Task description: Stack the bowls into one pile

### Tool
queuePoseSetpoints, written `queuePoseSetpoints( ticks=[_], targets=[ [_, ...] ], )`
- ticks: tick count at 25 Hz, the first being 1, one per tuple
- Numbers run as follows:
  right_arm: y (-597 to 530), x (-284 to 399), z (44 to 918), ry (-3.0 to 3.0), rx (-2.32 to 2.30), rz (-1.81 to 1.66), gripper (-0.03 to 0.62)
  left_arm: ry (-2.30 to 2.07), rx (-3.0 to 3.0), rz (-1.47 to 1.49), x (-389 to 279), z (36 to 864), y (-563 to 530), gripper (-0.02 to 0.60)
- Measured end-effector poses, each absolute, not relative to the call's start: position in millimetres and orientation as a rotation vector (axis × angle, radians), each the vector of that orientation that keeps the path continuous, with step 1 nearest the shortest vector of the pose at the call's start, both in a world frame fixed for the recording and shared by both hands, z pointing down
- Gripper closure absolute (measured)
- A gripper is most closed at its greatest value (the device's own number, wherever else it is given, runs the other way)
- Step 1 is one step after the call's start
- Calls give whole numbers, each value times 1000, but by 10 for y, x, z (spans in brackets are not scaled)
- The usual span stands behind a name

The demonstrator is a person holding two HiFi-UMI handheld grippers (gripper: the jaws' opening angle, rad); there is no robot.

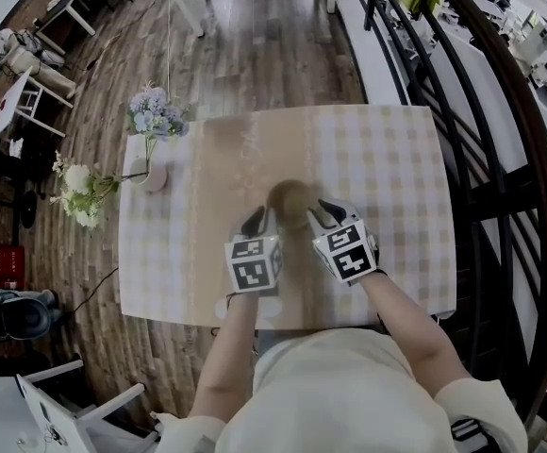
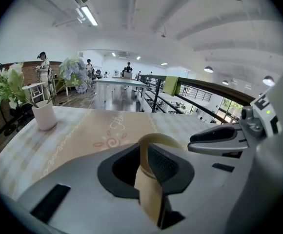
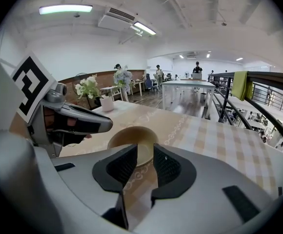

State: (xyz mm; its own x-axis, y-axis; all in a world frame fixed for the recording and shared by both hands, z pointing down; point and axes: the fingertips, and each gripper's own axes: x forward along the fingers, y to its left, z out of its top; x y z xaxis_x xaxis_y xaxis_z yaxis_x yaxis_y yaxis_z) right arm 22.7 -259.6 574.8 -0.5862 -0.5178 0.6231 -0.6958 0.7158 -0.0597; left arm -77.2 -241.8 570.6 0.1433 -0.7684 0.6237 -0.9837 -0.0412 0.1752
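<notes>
While a checked cloth with a tan runner covers the table (image 1: 396, 159), a tan bowl (image 1: 290, 199) is seen at the centre of the head view, just above and between the two grippers. The left gripper (image 1: 255, 223) is set at the bowl's lower left edge and the right gripper (image 1: 326, 213) at its lower right edge. Both are angled up the frame and down toward the cloth, and neither is clearly the nearer.

In the left gripper view, the jaws are drawn narrow on the bowl (image 2: 149, 194), whose thin near wall is pinched between the dark ribbed pads, with the rim curving away ahead. In the right gripper view, the jaws are held wide and only cloth is seen between them. The bowl (image 3: 131, 136) lies just beyond the tips, a little left of the gap, and is not touched.

Because the bowl is round, no long axis is offered, and its rim can be taken from any side. Its surface appears smooth and matte. Whether one bowl or several nested ones are shown cannot be told. No other loose bowl is seen, so the pile is judged close to done. A white vase (image 1: 151, 176) of flowers is placed well apart, at the table's left edge.
</notes>
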Motion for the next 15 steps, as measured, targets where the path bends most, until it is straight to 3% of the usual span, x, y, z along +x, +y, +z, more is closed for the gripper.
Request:
queuePoseSetpoints(
  ticks=[15],
  targets=[
    [-2098, 223, 5041, -2536, 985, 376, 569, -1649, 1970, 223, -559, 5136, -1897, 555]
  ],
)
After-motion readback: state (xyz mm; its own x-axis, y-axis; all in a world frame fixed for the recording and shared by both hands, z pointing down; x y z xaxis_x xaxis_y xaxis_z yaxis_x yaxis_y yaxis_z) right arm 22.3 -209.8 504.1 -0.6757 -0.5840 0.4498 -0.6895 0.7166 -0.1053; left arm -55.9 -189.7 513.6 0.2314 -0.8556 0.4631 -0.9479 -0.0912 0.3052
